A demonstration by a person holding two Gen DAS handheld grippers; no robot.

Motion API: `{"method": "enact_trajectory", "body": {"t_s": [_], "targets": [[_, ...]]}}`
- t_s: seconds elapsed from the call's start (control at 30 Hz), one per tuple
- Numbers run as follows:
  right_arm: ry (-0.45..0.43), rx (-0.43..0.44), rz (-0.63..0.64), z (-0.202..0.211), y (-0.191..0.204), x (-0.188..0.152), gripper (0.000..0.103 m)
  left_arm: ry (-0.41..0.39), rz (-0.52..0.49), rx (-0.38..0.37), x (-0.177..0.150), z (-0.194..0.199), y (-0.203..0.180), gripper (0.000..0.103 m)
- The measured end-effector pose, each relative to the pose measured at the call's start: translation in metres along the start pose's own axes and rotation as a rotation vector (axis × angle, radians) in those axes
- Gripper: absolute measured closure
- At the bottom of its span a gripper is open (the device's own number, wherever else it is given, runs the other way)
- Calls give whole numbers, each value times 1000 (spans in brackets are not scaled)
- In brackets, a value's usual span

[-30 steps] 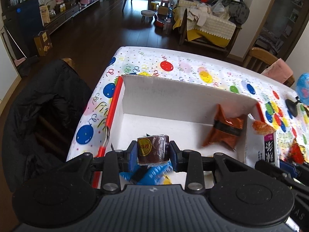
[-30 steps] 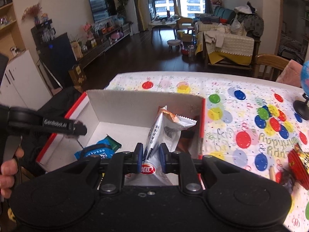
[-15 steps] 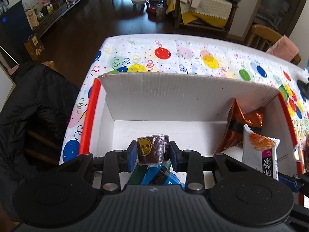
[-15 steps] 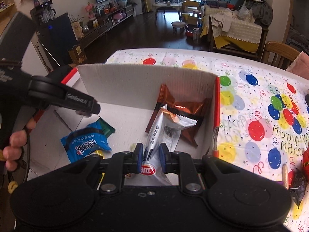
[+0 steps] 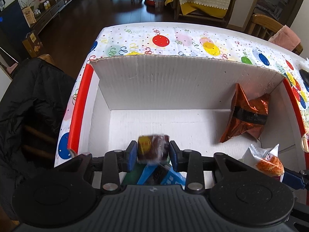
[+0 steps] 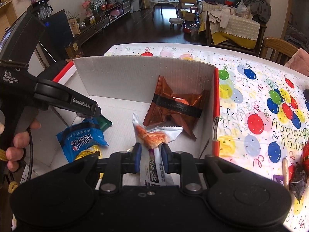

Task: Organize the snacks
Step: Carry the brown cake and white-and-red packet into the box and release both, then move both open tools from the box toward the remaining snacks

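A white cardboard box (image 5: 173, 81) with red edges stands on the balloon tablecloth. My left gripper (image 5: 152, 151) is shut on a small brown cake roll packet (image 5: 153, 148) and holds it low inside the box, over a blue snack bag (image 5: 168, 177). My right gripper (image 6: 151, 155) is shut on a white snack packet (image 6: 154, 166) with an orange picture, inside the box near its right wall (image 6: 211, 96). An orange foil bag (image 6: 173, 104) leans in the box's far right corner. The left gripper's body (image 6: 67, 98) shows in the right wrist view above the blue bag (image 6: 81, 141).
Loose snacks (image 6: 297, 174) lie on the tablecloth (image 6: 251, 89) right of the box. A chair with a black jacket (image 5: 29, 106) stands at the table's left. Another wooden chair (image 5: 266, 25) is at the far right corner.
Both grippers have moved forward and down into the box with their packets. The box fills more of both views. The cake roll now looks blurred between the left fingers.
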State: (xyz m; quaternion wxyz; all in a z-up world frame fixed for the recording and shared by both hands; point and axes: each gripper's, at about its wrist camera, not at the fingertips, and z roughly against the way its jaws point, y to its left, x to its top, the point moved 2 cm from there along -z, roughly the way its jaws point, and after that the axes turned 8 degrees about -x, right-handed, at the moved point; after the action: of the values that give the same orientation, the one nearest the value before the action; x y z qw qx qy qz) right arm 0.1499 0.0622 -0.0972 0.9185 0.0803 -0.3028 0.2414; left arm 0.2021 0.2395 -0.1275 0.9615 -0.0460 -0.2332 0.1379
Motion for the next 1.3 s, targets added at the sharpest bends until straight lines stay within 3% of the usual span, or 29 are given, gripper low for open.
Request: {"method": "enact_trajectory", "body": {"t_s": [0.3, 0.6, 0.83, 1.3], "targets": [[-27, -7, -28, 20, -3, -2, 71, -35, 17, -37, -10, 26, -3, 50], [-85, -1, -69, 50, -7, -6, 58, -81, 4, -54, -23, 60, -15, 49], [-132, 6, -103, 76, -13, -12, 50, -126, -9, -71, -34, 88, -27, 42], [-235, 9, -142, 124, -29, -27, 21, -185, -45, -97, -62, 134, -56, 41]]}}
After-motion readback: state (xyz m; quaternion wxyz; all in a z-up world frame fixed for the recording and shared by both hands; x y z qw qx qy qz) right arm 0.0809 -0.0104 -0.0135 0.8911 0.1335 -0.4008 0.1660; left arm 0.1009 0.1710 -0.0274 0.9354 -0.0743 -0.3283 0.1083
